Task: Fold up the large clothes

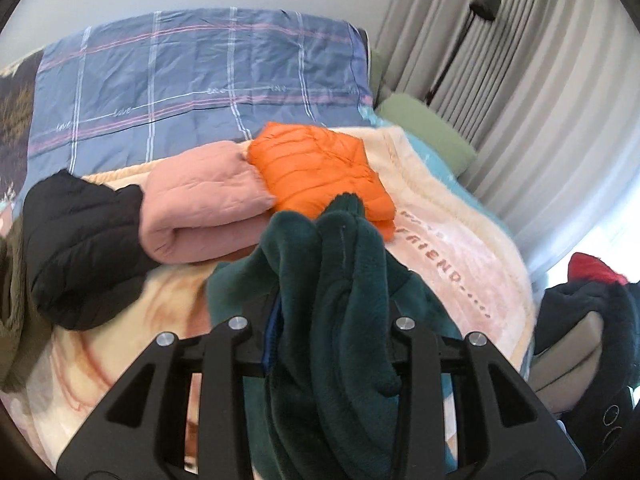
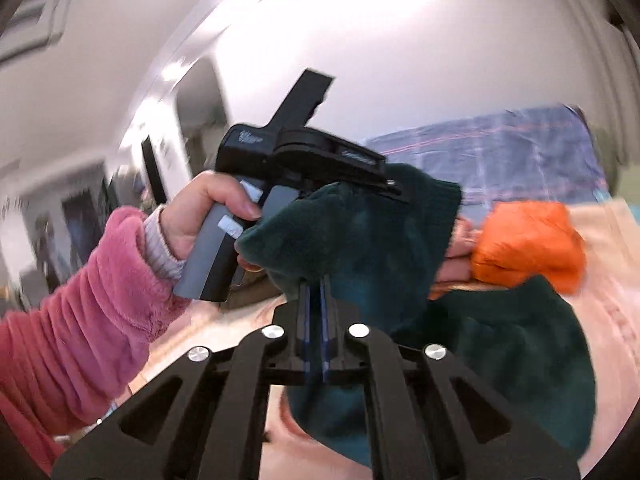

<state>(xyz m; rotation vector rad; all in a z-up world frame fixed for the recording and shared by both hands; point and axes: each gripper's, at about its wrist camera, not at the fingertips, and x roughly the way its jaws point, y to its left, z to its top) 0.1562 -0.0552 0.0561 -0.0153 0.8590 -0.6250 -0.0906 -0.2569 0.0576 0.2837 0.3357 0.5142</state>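
Observation:
A dark green fleece garment (image 1: pixel 336 304) hangs bunched between the fingers of my left gripper (image 1: pixel 328 280), which is shut on it above the bed. In the right wrist view the same fleece (image 2: pixel 360 248) drapes from the left gripper's body (image 2: pixel 304 156), held by a hand in a pink sleeve. My right gripper (image 2: pixel 316 280) has its fingers close together against the fleece's lower edge; the tips are hidden in the cloth. More of the fleece (image 2: pixel 512 360) lies on the bed below.
Folded clothes lie on the cream blanket (image 1: pixel 452 264): an orange puffer (image 1: pixel 320 168), a pink quilted piece (image 1: pixel 200 212) and a black jacket (image 1: pixel 84 248). A blue plaid duvet (image 1: pixel 200 80) is behind. Grey curtains (image 1: pixel 540 100) and a pile of dark clothes (image 1: pixel 592 304) are on the right.

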